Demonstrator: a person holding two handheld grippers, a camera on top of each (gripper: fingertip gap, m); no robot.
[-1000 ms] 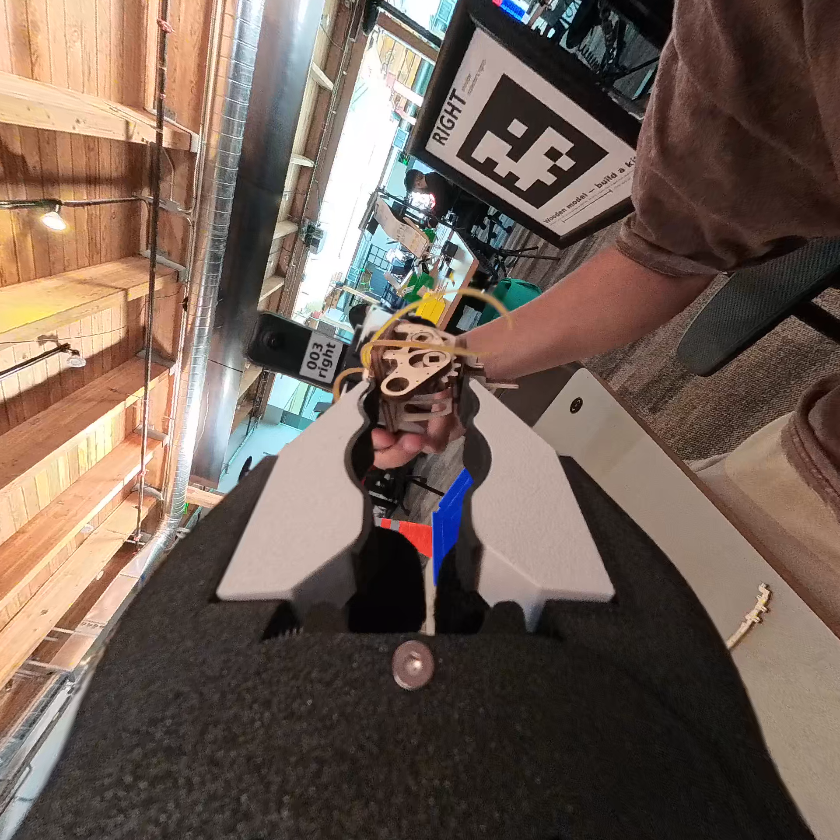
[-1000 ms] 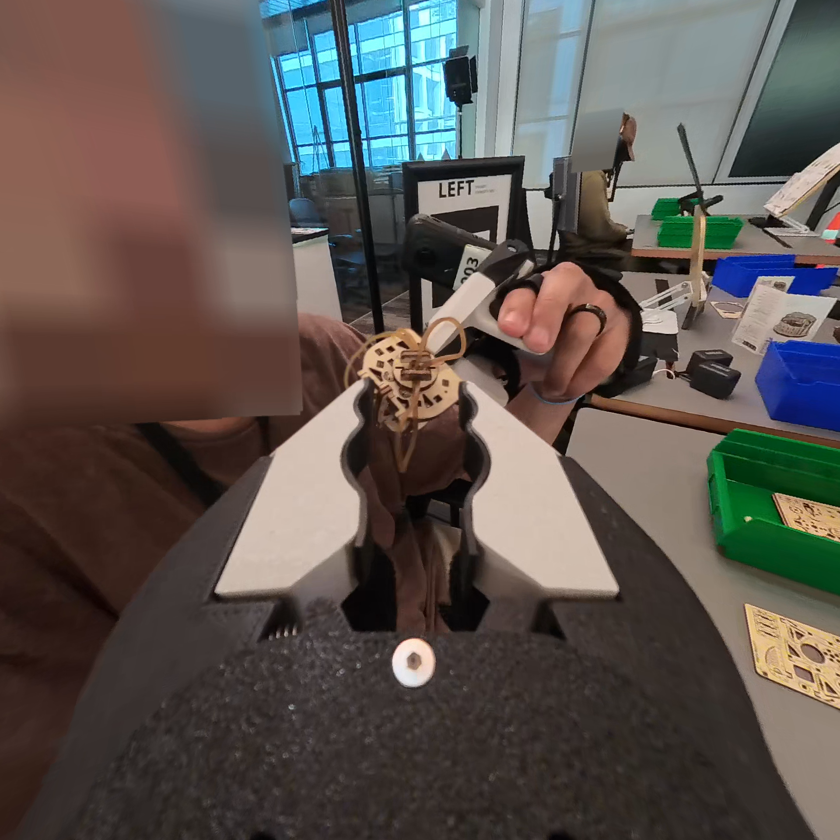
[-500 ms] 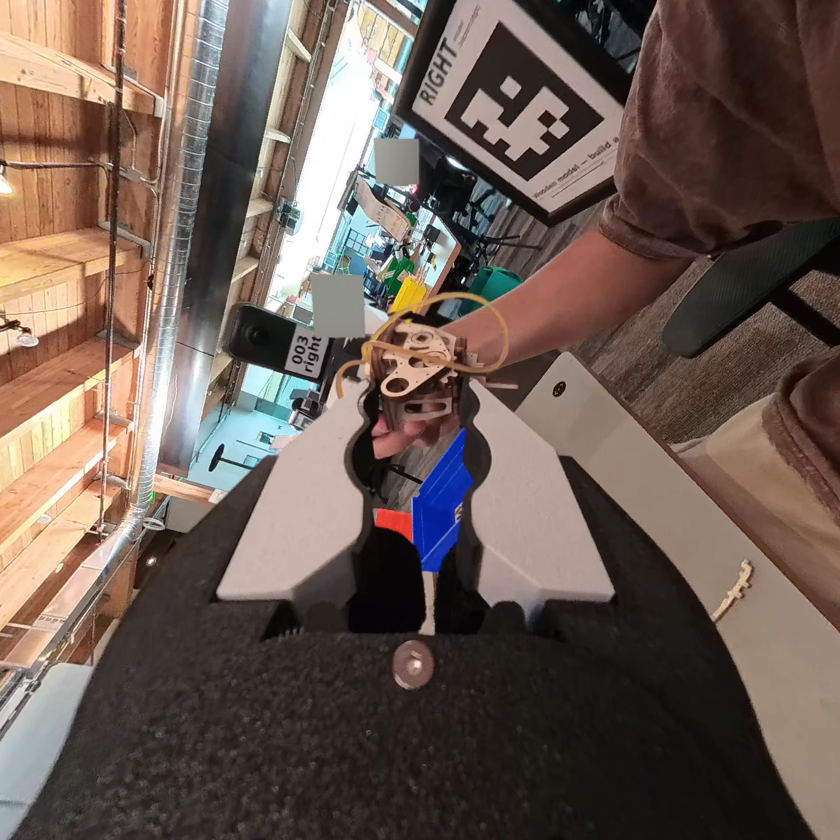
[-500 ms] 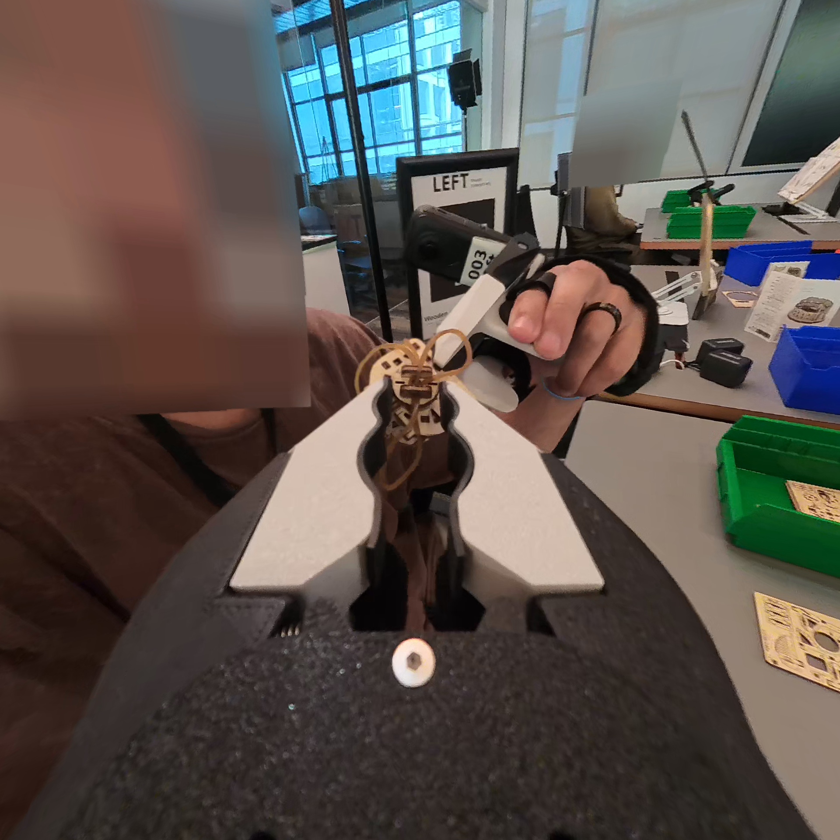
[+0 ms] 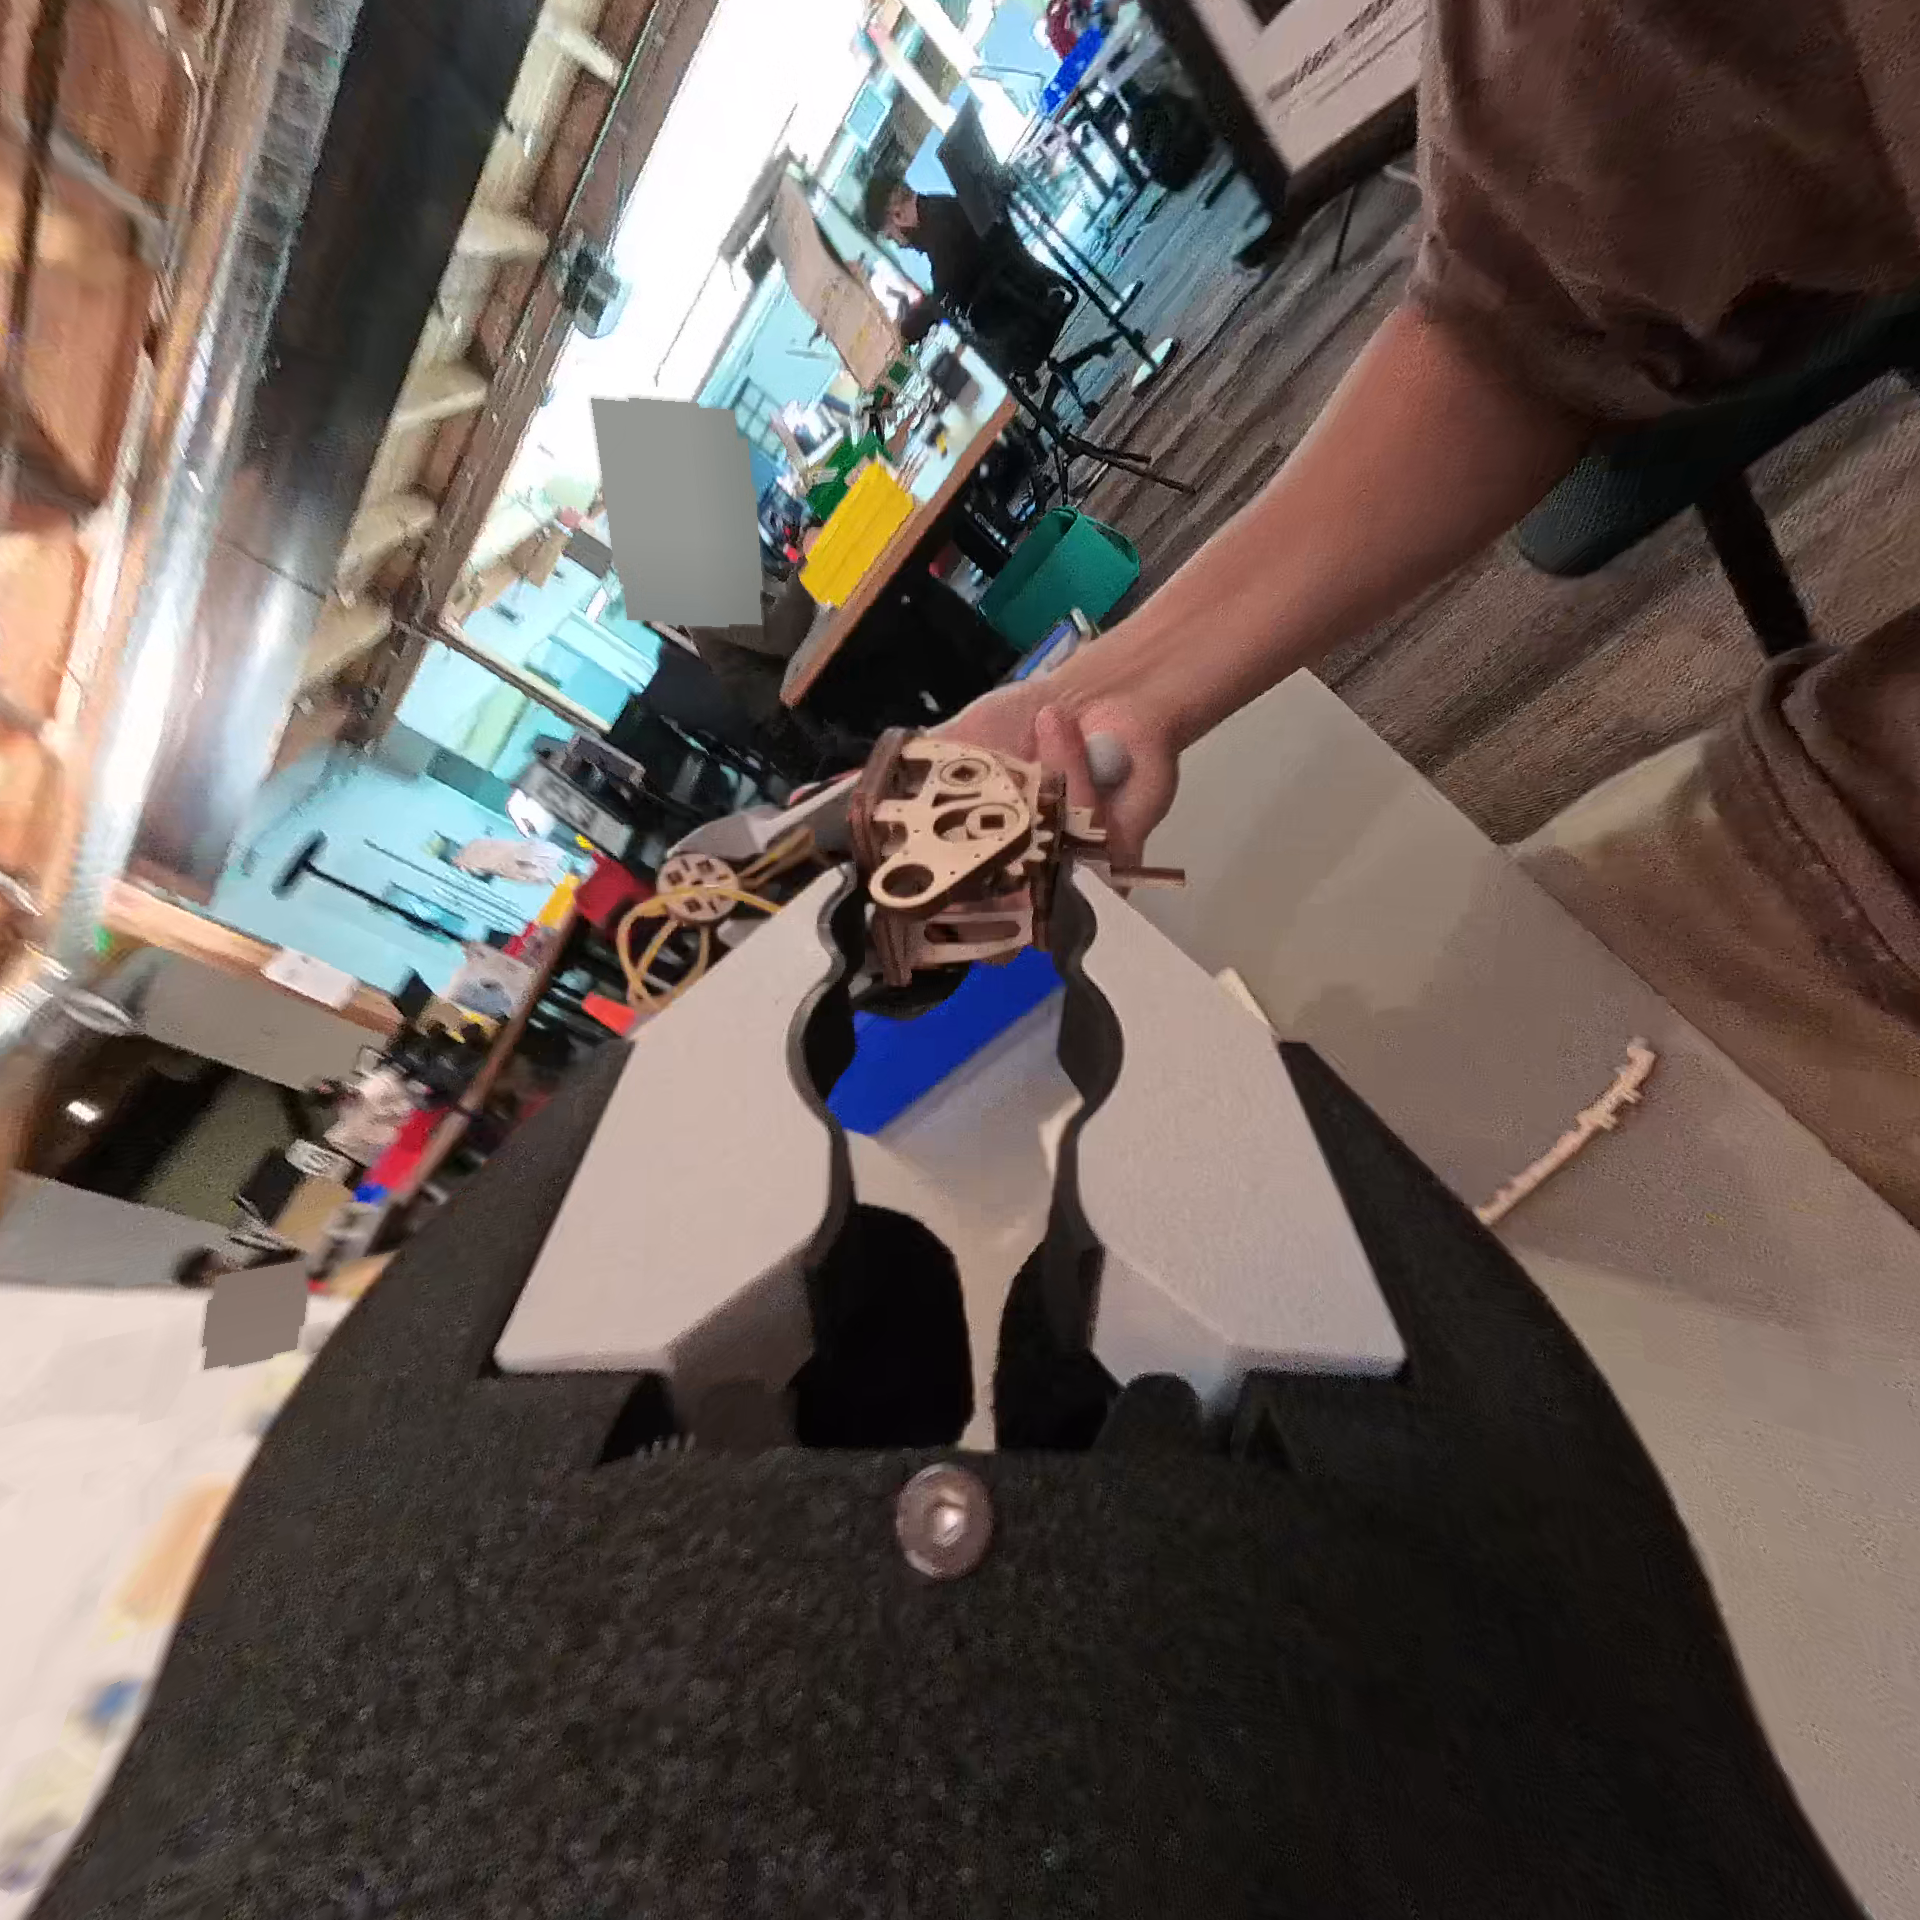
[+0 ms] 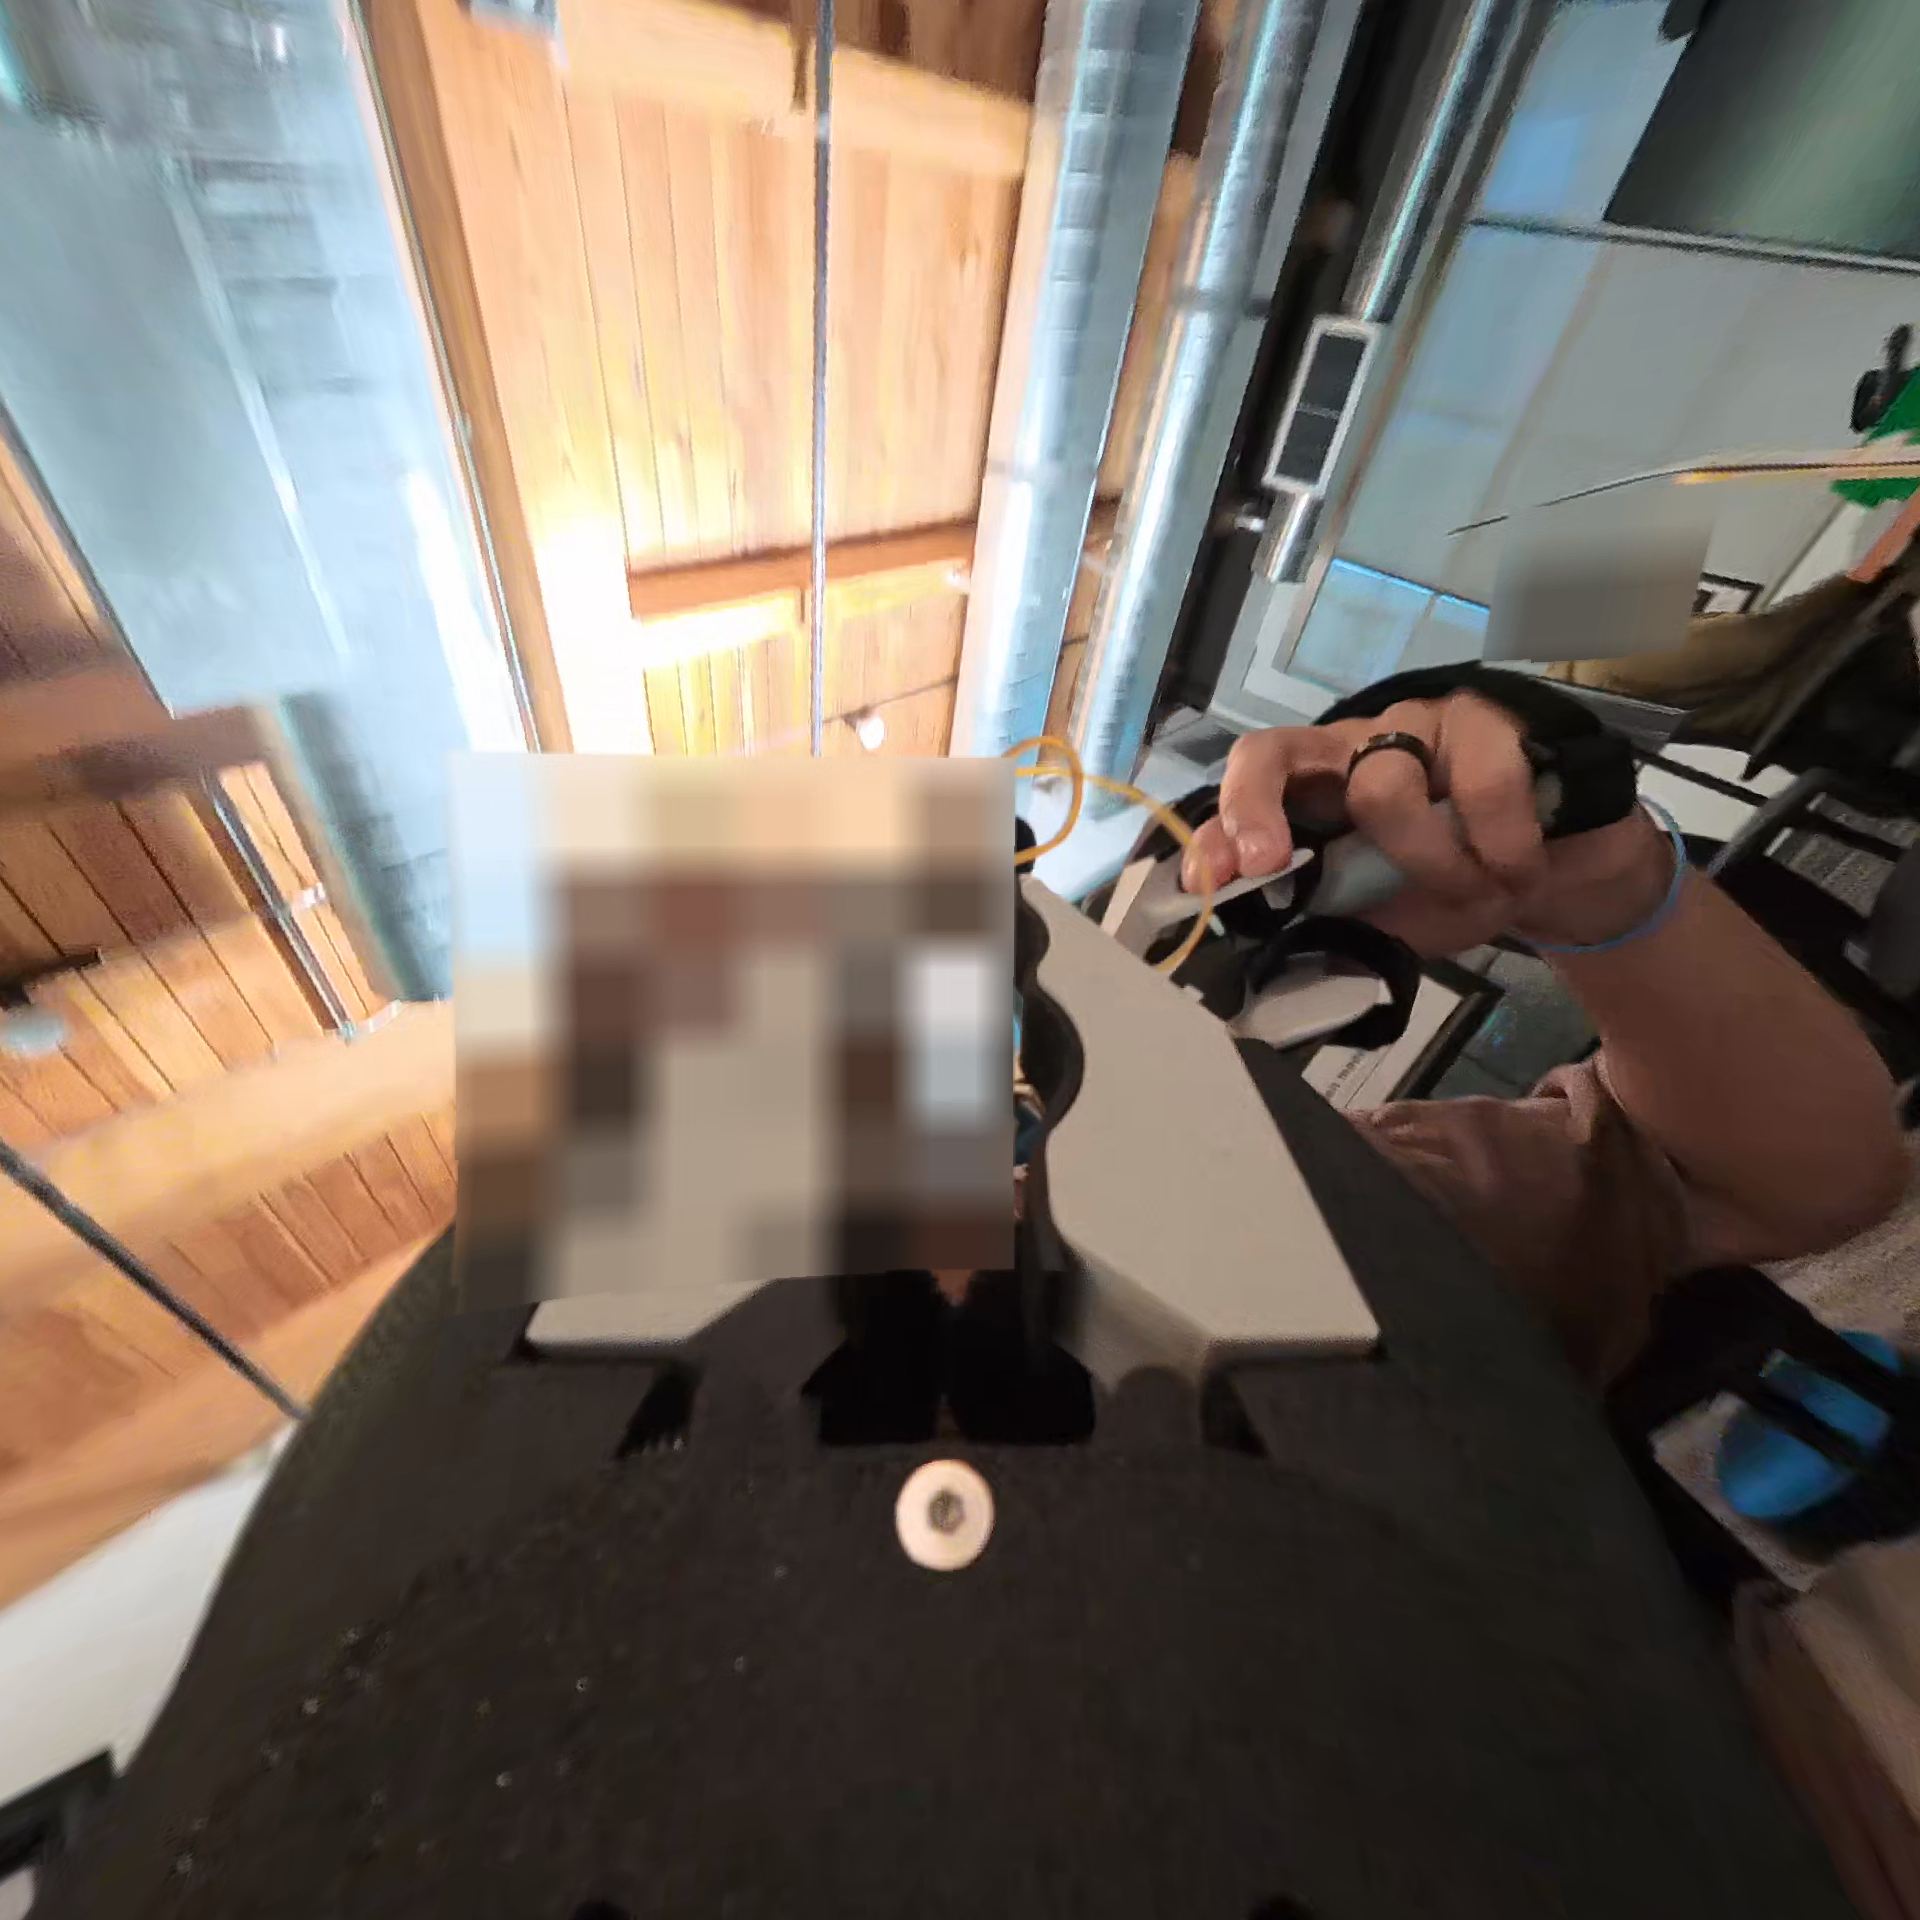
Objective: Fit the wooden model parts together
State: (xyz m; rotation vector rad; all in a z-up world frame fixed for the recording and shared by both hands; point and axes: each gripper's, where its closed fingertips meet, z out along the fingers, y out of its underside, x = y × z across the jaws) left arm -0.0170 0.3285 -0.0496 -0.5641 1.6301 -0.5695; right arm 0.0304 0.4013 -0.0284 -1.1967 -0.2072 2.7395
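**Two wooden pieces, held apart**

The left gripper point(image 5: 951, 914) pinched the wooden model block point(image 5: 951, 857) tight at the tips of its pale fingers point(image 5: 717, 1091). To its left, a little apart, hung the round wooden wheel point(image 5: 694, 885) with yellow rubber bands point(image 5: 665, 940). The right gripper point(image 5: 753, 831) seemed to hold it, but a blur hid its tips, so I could not tell. The block was thin, flat cut wood with holes. The bands looked stretchy. The grey desk point(image 5: 1403, 894) lay below.
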